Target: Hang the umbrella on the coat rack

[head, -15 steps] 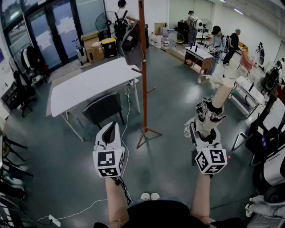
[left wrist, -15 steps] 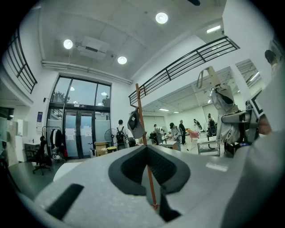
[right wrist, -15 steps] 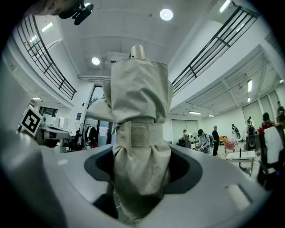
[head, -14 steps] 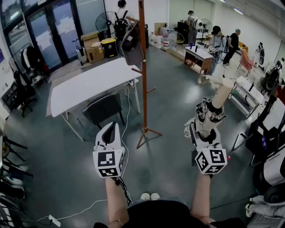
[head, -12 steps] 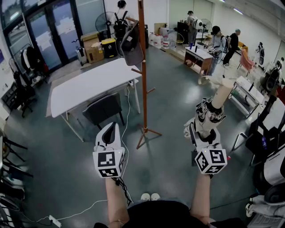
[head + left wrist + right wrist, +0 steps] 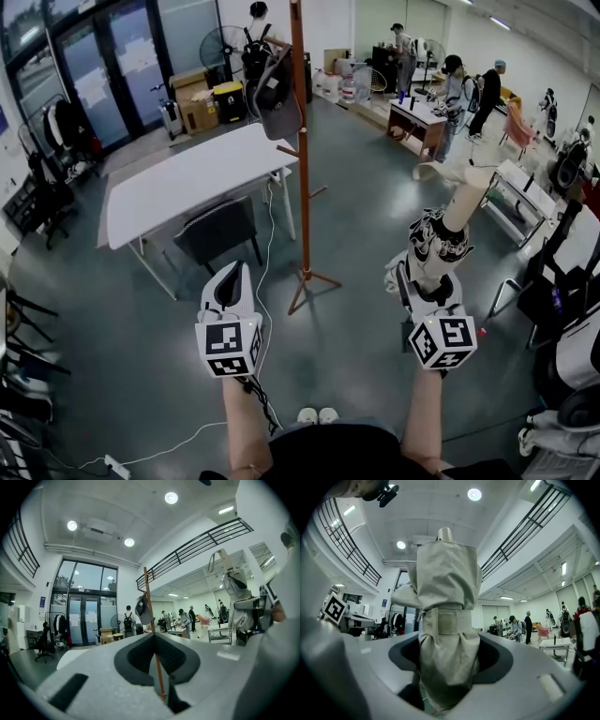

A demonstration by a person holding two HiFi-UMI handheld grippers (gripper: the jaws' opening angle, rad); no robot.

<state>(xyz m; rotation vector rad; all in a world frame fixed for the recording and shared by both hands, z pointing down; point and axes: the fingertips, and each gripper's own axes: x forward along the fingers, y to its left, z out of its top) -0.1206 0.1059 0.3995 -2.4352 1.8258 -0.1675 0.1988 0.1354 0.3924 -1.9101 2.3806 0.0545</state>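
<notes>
Between right gripper (image 6: 427, 270) jaws, gripped upright: folded beige umbrella (image 6: 461, 208), well apart from rack (image 6: 302, 141). Fastening strap (image 6: 444, 620) seen only from right gripper view. Left gripper (image 6: 234, 272) closed, empty, facing rack.

You are standing on a grey-green floor (image 6: 122, 337); a white table (image 6: 178, 178) and dark chair (image 6: 217, 230) are sitting before glass doors (image 6: 84, 75), ceiling lights (image 6: 171, 498) glowing.

No legible text, no brands, no numbers, no signs
</notes>
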